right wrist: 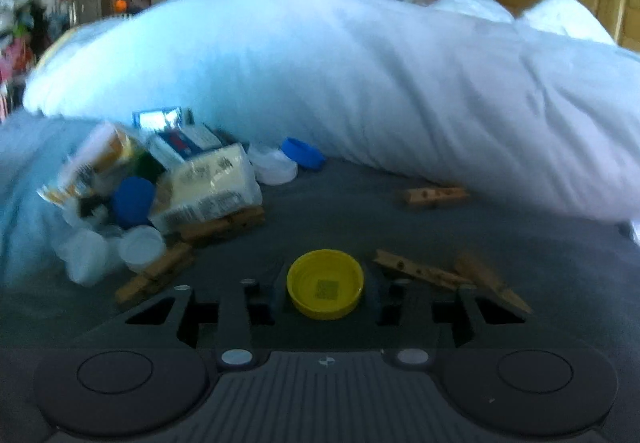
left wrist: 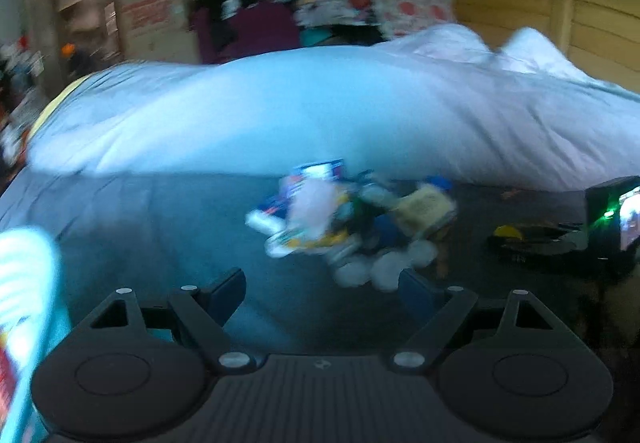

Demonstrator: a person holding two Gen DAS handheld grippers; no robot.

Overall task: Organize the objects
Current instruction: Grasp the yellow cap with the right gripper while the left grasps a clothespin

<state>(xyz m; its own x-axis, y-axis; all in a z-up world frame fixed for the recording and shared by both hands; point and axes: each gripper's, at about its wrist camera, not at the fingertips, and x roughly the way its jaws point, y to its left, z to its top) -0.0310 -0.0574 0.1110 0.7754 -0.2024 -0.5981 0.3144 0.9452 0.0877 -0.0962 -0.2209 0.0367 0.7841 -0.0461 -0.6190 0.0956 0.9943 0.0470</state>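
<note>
A: What is the right gripper point(right wrist: 325, 289) doing?

B: It points down at the dark bedsheet point(right wrist: 400, 227), and a yellow bottle cap point(right wrist: 325, 289) lies open side up between its fingers. The jaws stand half closed around it; I cannot tell whether the pads touch its rim.

A: And the left gripper point(left wrist: 322, 291)?

B: Wide apart and holding nothing, over bare sheet. A blurred pile of small things point(left wrist: 348, 219) lies just ahead of it.

A: What is in the pile?

B: From the right view: small boxes point(right wrist: 188, 141), a plastic packet point(right wrist: 208, 183), a blue cap point(right wrist: 134, 201) and some white caps point(right wrist: 140, 247). Wooden clothespins point(right wrist: 420, 271) lie scattered beside the yellow one, some touching the pile.

A: Behind all that?

B: A big white quilt point(right wrist: 360, 83) bunched across the bed.
</note>
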